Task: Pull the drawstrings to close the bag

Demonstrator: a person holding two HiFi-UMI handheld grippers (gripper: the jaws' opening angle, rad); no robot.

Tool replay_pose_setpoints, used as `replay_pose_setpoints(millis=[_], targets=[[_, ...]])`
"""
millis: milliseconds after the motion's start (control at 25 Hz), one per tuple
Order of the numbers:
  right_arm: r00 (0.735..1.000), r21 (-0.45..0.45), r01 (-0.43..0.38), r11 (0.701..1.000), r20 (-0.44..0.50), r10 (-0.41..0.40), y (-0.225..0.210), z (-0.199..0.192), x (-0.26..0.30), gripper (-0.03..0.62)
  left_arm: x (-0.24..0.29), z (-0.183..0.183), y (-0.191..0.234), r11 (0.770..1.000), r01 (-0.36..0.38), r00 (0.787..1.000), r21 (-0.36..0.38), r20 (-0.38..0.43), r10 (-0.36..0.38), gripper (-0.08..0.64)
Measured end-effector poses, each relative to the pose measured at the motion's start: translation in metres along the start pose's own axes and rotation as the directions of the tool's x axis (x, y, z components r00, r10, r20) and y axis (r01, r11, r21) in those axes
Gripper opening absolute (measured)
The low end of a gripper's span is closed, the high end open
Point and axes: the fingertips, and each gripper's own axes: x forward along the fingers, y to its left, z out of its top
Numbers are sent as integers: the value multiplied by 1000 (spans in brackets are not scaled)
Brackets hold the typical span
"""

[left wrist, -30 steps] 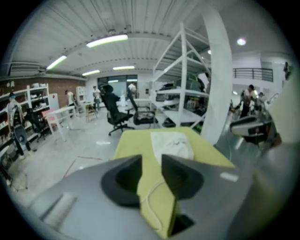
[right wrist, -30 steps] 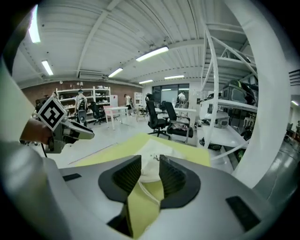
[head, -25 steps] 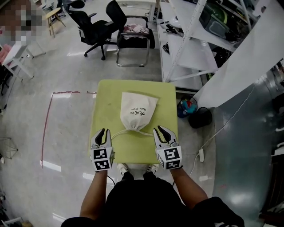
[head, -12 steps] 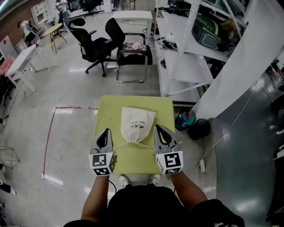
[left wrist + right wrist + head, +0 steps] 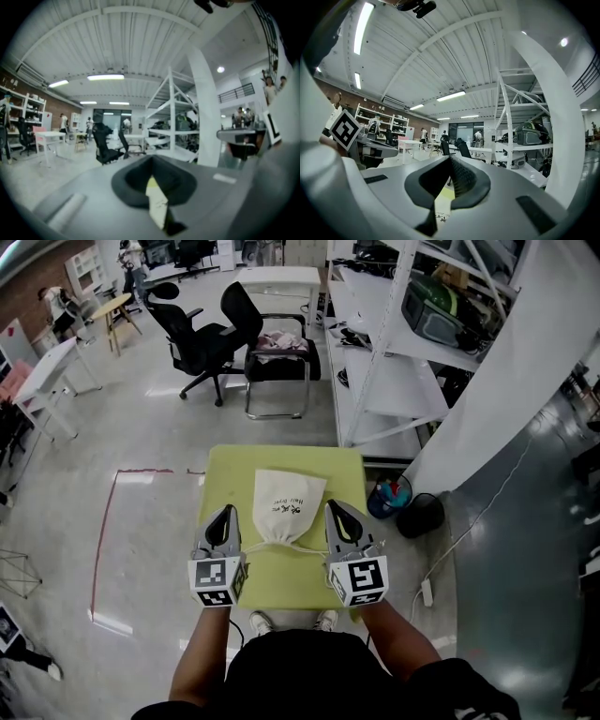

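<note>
**Tools clamped on the cord**

Left tool [image 5: 224,513] and right tool [image 5: 335,508], cubes bearing black-and-white square markers, are closed on the white drawstring [image 5: 258,546]. The cream cloth bag [image 5: 286,505], dark print too small to read, lies at the yellow-green table's [image 5: 281,582] centre. Beyond: black office chairs [image 5: 197,306], white shelving [image 5: 394,381], glossy grey floor [image 5: 141,427].

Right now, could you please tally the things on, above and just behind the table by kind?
Green table: 1
Cream drawstring bag: 1
Grippers: 2 (left gripper, right gripper)
Black chairs: 2 (swivel office chair, metal-frame chair)
Total: 6
</note>
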Motion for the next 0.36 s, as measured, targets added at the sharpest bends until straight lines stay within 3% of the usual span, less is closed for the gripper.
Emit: replay_pose_setpoints(millis=[360], targets=[[1000,-19,6,1000,-21,-6,-11,-2,2,6,3,14,-17,999,41,998,7,47,-41,8]])
